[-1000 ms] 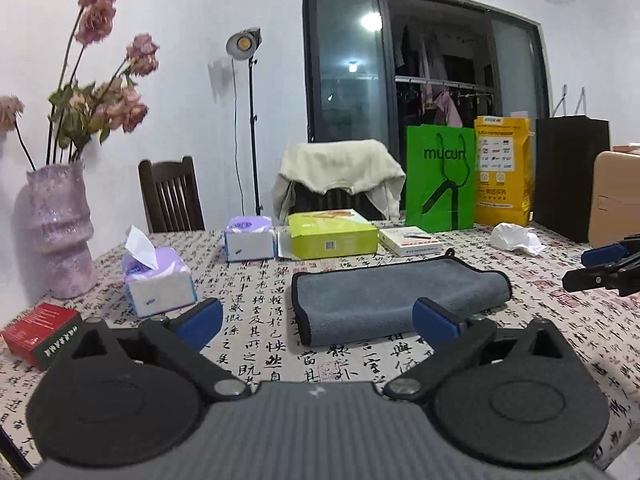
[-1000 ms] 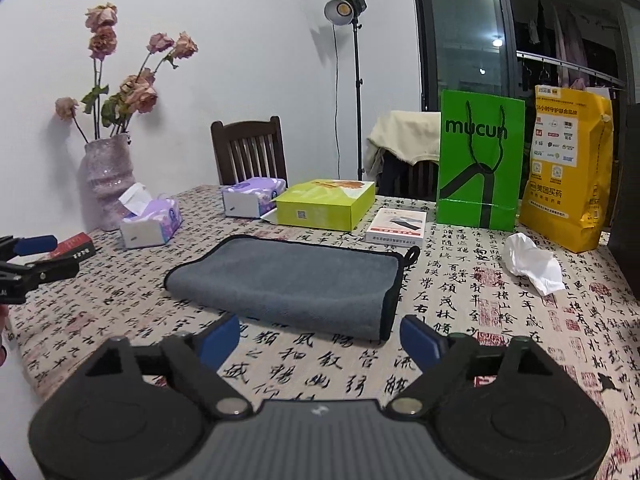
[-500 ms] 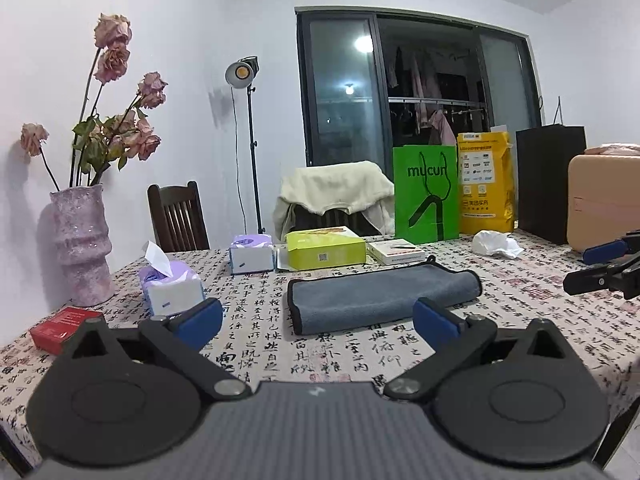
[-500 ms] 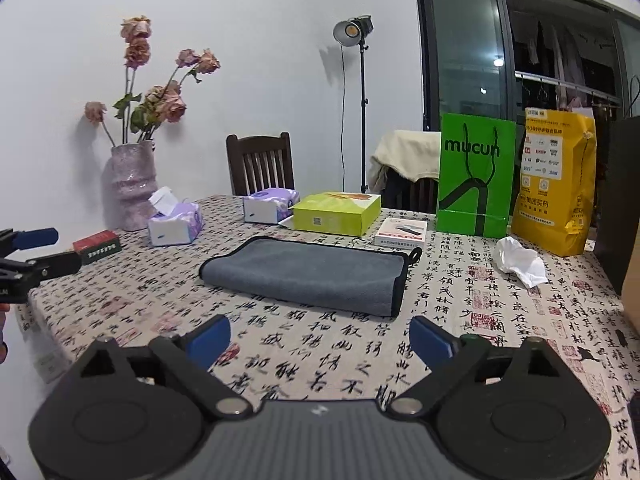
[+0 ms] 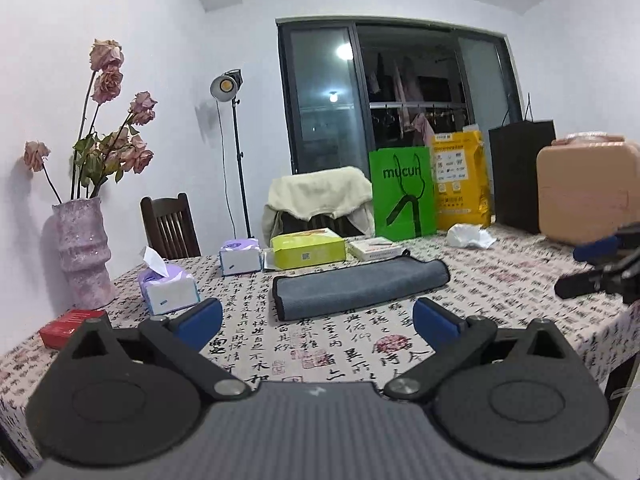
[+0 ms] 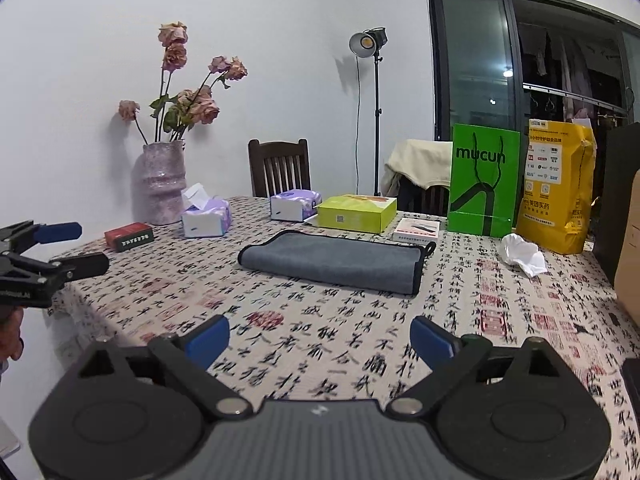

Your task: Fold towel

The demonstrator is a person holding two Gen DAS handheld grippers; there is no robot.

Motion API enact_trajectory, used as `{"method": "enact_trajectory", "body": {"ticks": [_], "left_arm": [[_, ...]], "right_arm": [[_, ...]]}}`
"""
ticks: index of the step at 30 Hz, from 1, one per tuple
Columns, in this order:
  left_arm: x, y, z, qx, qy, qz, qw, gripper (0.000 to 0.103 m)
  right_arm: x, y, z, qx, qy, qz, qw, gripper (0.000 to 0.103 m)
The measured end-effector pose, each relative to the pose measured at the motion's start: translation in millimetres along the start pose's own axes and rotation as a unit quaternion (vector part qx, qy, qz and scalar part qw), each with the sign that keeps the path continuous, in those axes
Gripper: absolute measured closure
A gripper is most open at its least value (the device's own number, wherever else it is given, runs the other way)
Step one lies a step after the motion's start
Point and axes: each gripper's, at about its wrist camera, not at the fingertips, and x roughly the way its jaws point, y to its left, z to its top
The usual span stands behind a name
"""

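A grey towel with black trim [image 5: 360,286] lies folded flat on the patterned tablecloth [image 5: 304,344]; it also shows in the right wrist view [image 6: 332,260]. My left gripper [image 5: 318,318] is open and empty, held back from the towel near the table's front edge. My right gripper [image 6: 320,338] is open and empty, also well short of the towel. The right gripper appears at the right edge of the left wrist view [image 5: 596,264], and the left gripper at the left edge of the right wrist view [image 6: 52,248].
Behind the towel stand a green box [image 5: 308,248], two tissue boxes [image 5: 168,288], a white box [image 5: 374,248], a green bag [image 5: 402,194] and a yellow bag [image 5: 460,184]. A vase of dried roses [image 5: 82,252] and a red box [image 5: 70,326] are at left, a crumpled tissue [image 5: 468,236] at right.
Both grippers have pulled back and up from the towel, so it looks smaller and farther away. The towel has not moved. Both stay open.
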Motion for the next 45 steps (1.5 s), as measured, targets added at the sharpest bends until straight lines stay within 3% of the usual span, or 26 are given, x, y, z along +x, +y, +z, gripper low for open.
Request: {"method": "enact_trajectory", "body": {"ticks": [18,27,34,40,45], "left_arm": [[-61,-15,-29,0.02,-0.02,-0.032,0.9991,0.0],[-92,-24,-38,-0.022,-0.021,-0.027,0.9992,0.0],[-109,-23,-41,-0.034,-0.022,-0.037,0.9985,0.0],[-122,-24,-43,-0.048,-0.028,-0.015,0.9983,0.0],[-127,-24,-43,-0.045,-0.021,-0.019,0.9986,0.0]], "right_arm": [[-56,32,-31,-0.014,-0.039,0.0,0.999,0.005],[-78,55,-42,-0.014,-0.046,0.009,0.999,0.005],[-91,71,-43,-0.018,-0.059,0.029,0.998,0.0],[-101,84,-49,-0.027,-0.056,0.033,0.998,0.0],[-105,87,-50,-0.029,-0.054,0.029,0.998,0.0]]}}
